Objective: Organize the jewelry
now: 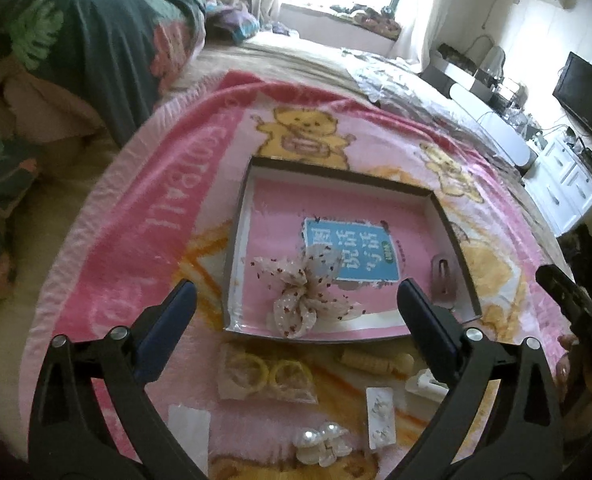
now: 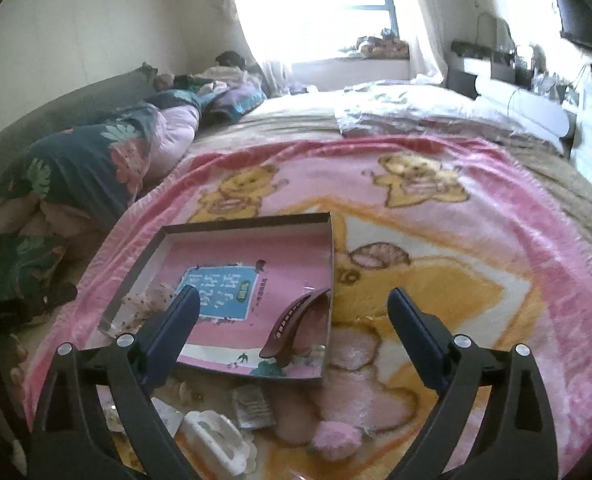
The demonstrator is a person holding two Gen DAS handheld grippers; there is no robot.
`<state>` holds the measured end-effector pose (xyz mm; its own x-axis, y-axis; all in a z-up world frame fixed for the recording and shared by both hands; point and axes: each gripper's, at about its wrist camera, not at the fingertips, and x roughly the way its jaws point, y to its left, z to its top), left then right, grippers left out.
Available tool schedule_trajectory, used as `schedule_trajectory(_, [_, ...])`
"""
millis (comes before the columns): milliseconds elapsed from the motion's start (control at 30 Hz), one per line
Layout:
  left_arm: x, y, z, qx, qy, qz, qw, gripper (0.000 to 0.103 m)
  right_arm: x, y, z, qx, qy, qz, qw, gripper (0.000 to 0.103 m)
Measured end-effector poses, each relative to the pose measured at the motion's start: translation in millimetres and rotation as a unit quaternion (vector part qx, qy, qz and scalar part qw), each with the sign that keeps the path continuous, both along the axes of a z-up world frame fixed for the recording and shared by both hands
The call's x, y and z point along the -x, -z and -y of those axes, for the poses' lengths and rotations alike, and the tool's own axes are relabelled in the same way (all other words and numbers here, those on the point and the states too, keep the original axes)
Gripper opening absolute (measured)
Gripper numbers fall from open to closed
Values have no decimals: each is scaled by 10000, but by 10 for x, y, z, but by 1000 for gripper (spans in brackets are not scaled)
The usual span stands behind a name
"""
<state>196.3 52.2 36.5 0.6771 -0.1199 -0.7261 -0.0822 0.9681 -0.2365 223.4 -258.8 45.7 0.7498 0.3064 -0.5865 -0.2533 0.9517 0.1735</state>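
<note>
Your left hand-held gripper (image 1: 296, 300) hangs wide open and empty at the bottom of its frame, and your right hand-held gripper (image 2: 293, 306) does too. The shallow box (image 1: 243, 216) sits mid-frame on the pink blanket (image 1: 135, 208), holding a dotted fabric bow (image 1: 302, 292) and a hair clip (image 1: 444, 280). Yellow rings (image 1: 269, 374) and a pearl piece (image 1: 322, 442) lie on the blanket at lower centre, outside the box.

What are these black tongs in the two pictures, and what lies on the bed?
They are two hand-held grippers; a person holds one in each hand. Each picture comes from a camera on one gripper, looking along its fingers. The left gripper and right gripper are both open and hold nothing. On the pink blanket lies a shallow box with a fabric bow and a hair clip inside. In front of it lie yellow rings, a pearl clip and other small pieces.
</note>
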Motion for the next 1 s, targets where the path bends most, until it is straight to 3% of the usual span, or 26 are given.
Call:
schedule_trajectory(533, [557,-560,-63,-48,-13,523,9986,94,844,-655,15,-56,-2,738,9973,97])
schedule_trajectory(1000, [1024,-722,-149,-36,-77,732,9973,94,1316,-907,39,-46,45,954,9954,98])
